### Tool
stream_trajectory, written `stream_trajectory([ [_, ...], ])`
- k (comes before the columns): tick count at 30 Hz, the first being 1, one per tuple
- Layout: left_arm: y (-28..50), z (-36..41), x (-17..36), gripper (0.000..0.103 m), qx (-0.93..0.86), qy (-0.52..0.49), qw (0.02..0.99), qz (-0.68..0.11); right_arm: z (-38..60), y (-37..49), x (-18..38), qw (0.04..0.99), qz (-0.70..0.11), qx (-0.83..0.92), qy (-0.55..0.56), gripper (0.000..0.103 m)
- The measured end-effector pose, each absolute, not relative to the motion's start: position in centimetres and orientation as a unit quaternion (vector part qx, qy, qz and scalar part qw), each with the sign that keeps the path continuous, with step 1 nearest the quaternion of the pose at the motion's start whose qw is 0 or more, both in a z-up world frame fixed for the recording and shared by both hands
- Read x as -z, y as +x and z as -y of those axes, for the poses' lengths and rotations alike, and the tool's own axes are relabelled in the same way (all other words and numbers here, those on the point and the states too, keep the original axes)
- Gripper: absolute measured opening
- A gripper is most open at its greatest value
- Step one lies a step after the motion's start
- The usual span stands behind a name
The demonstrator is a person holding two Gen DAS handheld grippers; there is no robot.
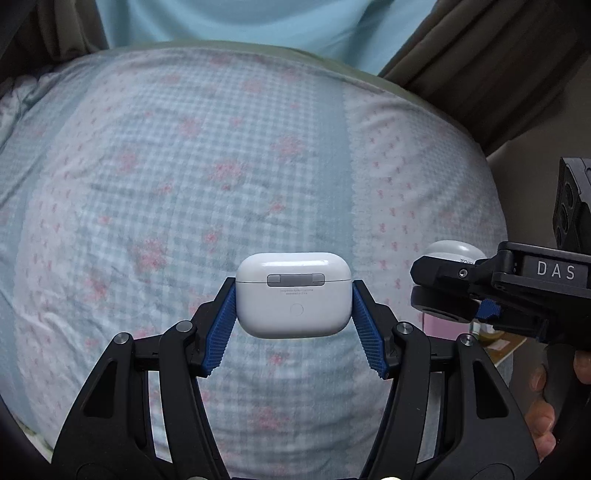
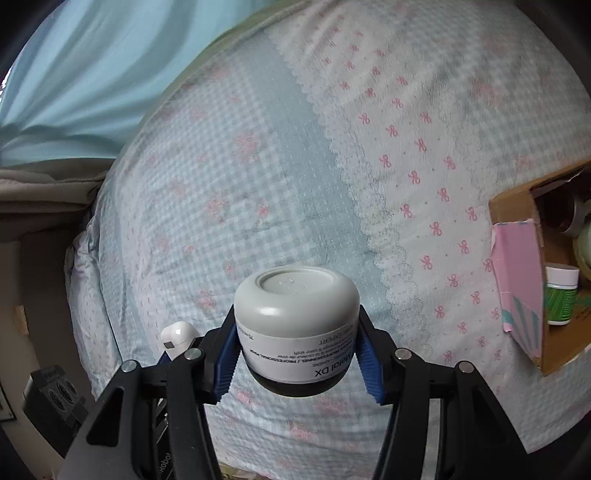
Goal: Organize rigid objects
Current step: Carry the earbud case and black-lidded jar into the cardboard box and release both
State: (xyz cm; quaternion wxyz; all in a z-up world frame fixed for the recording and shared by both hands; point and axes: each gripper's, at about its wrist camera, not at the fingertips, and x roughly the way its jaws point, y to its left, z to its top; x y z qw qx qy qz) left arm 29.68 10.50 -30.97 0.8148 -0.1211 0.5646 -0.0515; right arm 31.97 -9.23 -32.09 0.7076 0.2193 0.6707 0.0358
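Gingham floral bedspread (image 1: 184,177), brown curtains (image 1: 480,66)

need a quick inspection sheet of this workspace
surface: bed with blue gingham and pink floral quilt.
job's things: white earbud case; grey-and-white cosmetic jar, upside down; open cardboard box on the quilt, holding a green-labelled white bottle.
clutter: nothing seen.
grippers: left gripper shut on the case; right gripper shut on the jar.
cables: nothing seen.
surroundings: light blue curtain, brown drapes.
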Motion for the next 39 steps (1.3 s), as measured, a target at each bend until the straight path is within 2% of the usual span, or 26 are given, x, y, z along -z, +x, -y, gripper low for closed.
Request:
stream_trajectory([
  [12, 23.5, -3.0, 21.4, 0.057, 0.053, -0.112, 0.843, -0.523, 15.9, 25.2, 22.1, 0.748, -0.642, -0.098, 0.137, 0.052],
  [22, 21.0, 9.0, 17.3, 0.057, 0.058, -0.105, 0.855, -0.504, 28.8, 21.4, 18.6, 0.761, -0.632, -0.119, 0.081, 0.052],
  [29, 22.0, 17.2, 18.4, 0.057, 0.08, -0.091, 0.844, -0.523, 39.1, 20.6, 19.4, 0.756, -0.645, -0.099, 0.055, 0.052],
  [39, 26.5, 24.7, 25.5, 0.057, 0.1, -0.063, 0.804, -0.583, 47.5, 21.8, 26.3, 0.725, -0.682, -0.059, 0.077, 0.052],
])
